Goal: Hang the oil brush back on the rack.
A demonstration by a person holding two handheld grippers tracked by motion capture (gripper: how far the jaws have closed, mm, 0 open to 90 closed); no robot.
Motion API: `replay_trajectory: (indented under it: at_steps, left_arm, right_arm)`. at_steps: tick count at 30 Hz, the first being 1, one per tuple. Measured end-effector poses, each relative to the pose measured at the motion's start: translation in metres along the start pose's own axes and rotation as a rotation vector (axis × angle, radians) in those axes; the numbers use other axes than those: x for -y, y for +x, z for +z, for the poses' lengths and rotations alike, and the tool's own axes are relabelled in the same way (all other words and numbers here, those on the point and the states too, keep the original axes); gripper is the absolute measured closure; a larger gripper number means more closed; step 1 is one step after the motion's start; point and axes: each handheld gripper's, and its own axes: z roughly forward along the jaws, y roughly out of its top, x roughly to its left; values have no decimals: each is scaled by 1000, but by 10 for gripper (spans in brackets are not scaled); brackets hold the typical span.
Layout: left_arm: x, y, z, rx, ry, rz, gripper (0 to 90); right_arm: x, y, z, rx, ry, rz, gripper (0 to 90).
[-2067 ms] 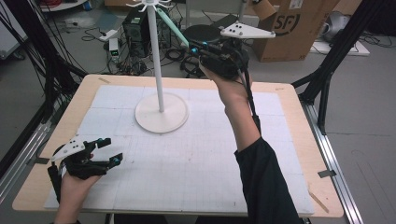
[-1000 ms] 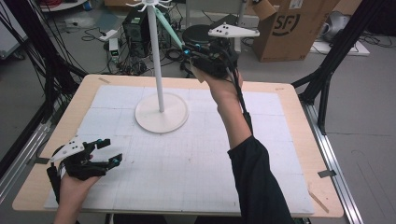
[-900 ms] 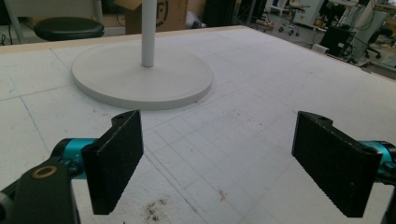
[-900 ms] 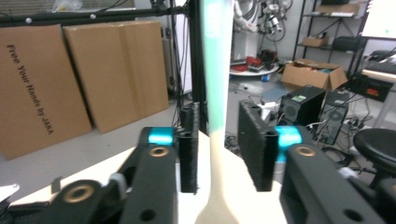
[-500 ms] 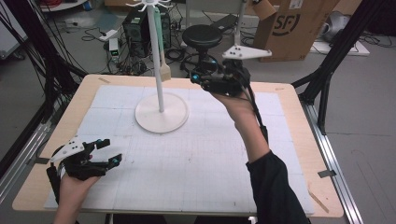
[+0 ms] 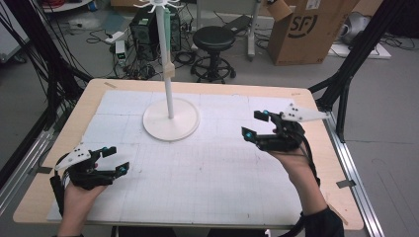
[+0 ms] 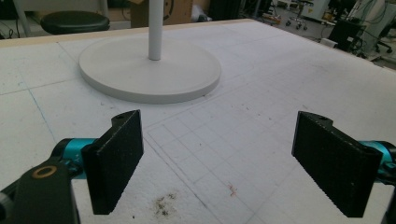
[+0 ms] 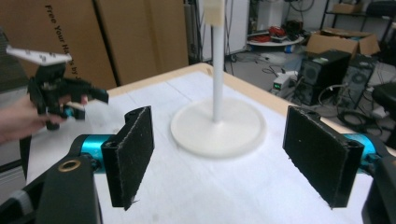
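Right gripper [image 6: 256, 124] lowered over white table [image 6: 217, 173].

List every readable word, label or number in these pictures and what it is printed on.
"SF": logo on the cardboard box behind the table, high view.
"Free Your Ha...": printed down the cardboard box in the right gripper view; the rest is cut off by the other gripper.
White label at that box's top: too small to read.

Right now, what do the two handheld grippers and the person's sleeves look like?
Both the left gripper and right gripper are black, with teal joints, rough flat black pads and a pale three-cornered top plate. A black cable trails from the right one, toward a dark sleeve.
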Motion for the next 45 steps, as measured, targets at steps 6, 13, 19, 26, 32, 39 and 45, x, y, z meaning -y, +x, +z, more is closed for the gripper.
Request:
replay_trajectory:
  at_steps: [6,13,19,26,32,39,45]
  left_arm:
    - [0,1,0,-11,-2,-6,172]
    - [1,3,3,-18,5,-5,171]
    - [1,6,3,-31,6,-8,172]
    - [2,7,4,-46,10,-11,172]
    - [3,6,5,-52,26,-6,172]
    - [3,5,4,-56,27,-6,171]
    - [4,6,2,-55,22,-9,171]
  right_arm:
    - [48,-11,-29,25,18,39,213]
    - [98,-22,-50,90,8,131,203]
    - [131,-28,-54,142,-6,191,203]
    - [151,-32,-59,179,0,232,203]
    - [160,-35,-58,201,53,219,203]
    - [161,-35,-59,211,51,219,203]
    - [161,-35,-58,209,54,224,203]
